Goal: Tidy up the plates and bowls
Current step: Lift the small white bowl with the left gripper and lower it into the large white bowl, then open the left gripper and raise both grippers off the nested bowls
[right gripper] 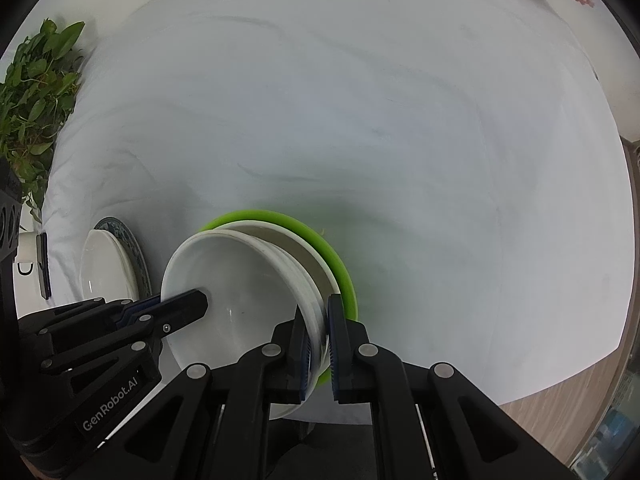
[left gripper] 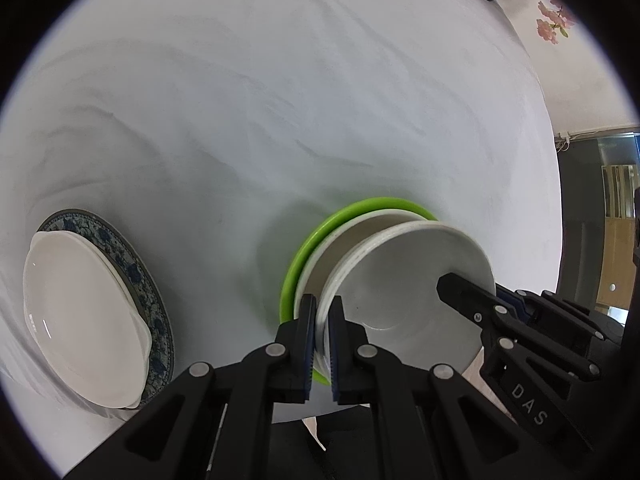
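A ridged white ceramic bowl (left gripper: 404, 292) is gripped at opposite rims by both claws.

The left claw (left gripper: 322, 344) is clenched on the near rim in its own view, and the right claw (right gripper: 318, 346) likewise on the other side. The bowl appears nested in a cream bowl (left gripper: 360, 228) on a round green plate (left gripper: 296, 276), over the white-clothed bench (left gripper: 280, 100). Well to the left, a white dish (left gripper: 80, 312) is stacked on a blue-patterned plate (left gripper: 152, 300).
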